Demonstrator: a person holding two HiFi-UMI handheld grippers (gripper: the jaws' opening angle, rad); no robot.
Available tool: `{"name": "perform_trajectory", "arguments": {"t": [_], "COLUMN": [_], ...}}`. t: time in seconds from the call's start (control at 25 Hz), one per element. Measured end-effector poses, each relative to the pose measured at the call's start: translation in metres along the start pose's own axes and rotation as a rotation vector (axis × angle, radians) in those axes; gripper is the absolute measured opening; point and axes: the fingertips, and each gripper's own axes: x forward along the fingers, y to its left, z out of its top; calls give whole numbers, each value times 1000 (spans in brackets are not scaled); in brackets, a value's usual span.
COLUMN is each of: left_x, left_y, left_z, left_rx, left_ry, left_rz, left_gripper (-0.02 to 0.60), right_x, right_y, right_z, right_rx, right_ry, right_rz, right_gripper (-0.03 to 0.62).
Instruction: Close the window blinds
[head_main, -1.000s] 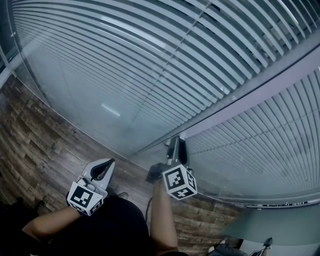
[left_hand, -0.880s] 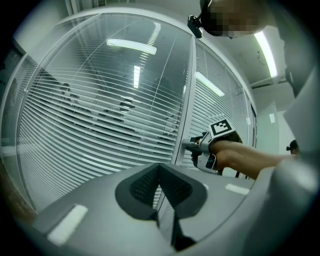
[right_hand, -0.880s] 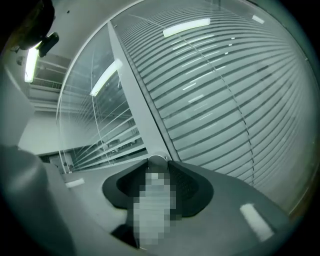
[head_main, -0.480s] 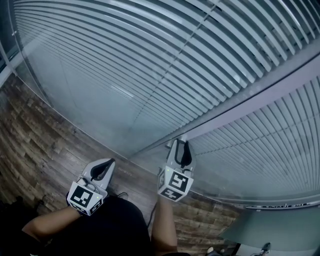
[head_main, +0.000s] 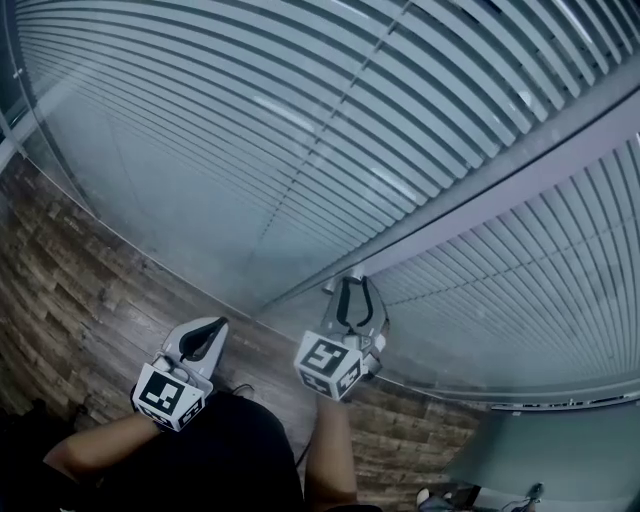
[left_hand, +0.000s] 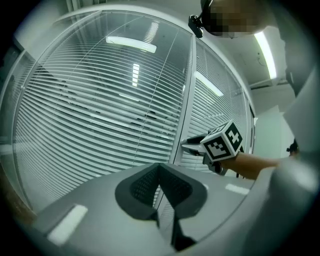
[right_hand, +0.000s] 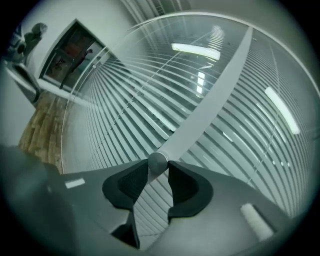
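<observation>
Right gripper view: a small round knob (right_hand: 157, 161) is seen pinched between the tips of the right gripper (right_hand: 157, 169), with one pad set against each side of it. The knob sits at the foot of a pale frame post (right_hand: 210, 100) that runs up and away from the jaws. The blinds (right_hand: 125, 115) are spread behind glass ahead of the gripper, on both sides of that post. Dark gaps are seen between the slats, so the blinds are judged to be partly open and the closing itself undone. Only the grip on the knob appears achieved; turning it is left. The left gripper (left_hand: 160, 172) is held back with its jaws pressed together on nothing.
</observation>
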Motion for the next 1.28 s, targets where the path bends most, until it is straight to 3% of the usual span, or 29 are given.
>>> {"name": "perform_trajectory", "arguments": {"t": [0.12,0.2,0.28,0.36,0.52,0.64,0.76,1.04,1.16,1.28], "left_x": [-3,-2,0,0,-5,-1,0,-4,-2,-5], "left_y": [-5,-5,-2,-1,-6,-6,-2,-1,2,-1], "left_z": [3,1,-4,-5,4,4,1,-3,-5,-2], "left_rx": [5,3,-5,-11,-16,-13,-13,-16,-22,-22], "left_ry": [-2,1,5,2,1,4,7,5,6,5], "left_rz": [-6,-6,-3,3,7,9,11,8,5,1], "left_gripper": [2,2,2,2,1,2,2,2,2,2], "right_x": [-5,-4,0,1,-9,-6,-2,-2,1,-4], "right_y": [-2,0,3,-1,-14,-12,-6,-8,-6,-8], "right_z": [3,2,1,3,3,-1,0,-3,-4,-2], "right_rx": [-67,1,187,444,854,1101,1261,1377,1302,1117], "right_ry": [12,-7,-47,-92,-146,-177,-207,-205,-195,-180], "right_rz": [-10,18,83,144,202,255,273,224,232,210], "right_gripper": [132,134,140,148,183,184,176,124,129,127]}}
